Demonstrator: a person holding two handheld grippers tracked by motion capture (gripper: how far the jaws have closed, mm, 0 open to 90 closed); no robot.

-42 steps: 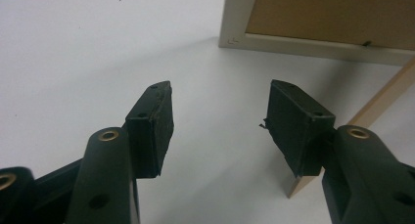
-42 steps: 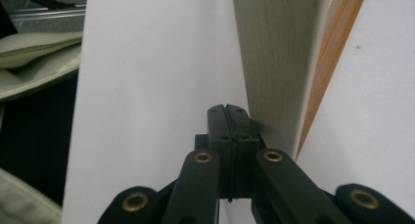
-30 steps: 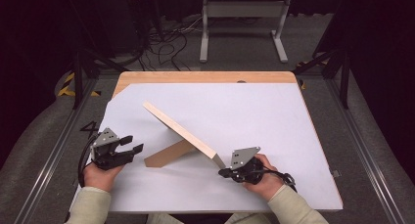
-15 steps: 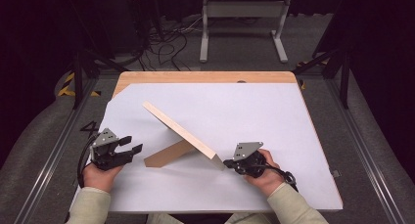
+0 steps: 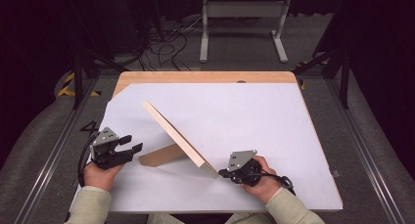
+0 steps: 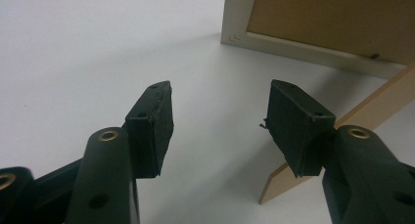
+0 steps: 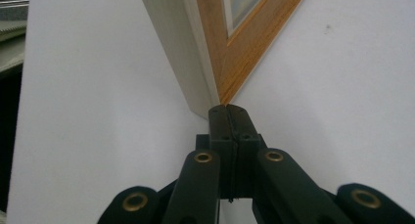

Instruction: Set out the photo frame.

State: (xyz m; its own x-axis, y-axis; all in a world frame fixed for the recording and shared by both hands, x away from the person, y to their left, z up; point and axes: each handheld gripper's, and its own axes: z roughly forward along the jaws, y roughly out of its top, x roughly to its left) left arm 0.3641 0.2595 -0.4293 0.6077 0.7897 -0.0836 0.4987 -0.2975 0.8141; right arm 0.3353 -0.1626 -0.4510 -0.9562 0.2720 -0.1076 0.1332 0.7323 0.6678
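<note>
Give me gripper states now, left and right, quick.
Left gripper: open, nothing between the jaws, near the picture frame's back stand.
Right gripper: closed, holding nothing, tips at the frame's lower corner.

Left gripper [image 5: 128,145]: black body, grey 3-cornered plate on top with small screw holes, 1 black cable looping from its rear. Its 2 jaws are black, matt, with blocky rectangular pads [image 6: 151,121] and brass-coloured rivets at the link joints. Right gripper [image 5: 222,173]: same black build, same grey plate, black cable trailing behind. 4 brass rivets mark its jaw links. Both sleeves [image 5: 90,207] are pale beige, long, ribbed at the cuff.
</note>
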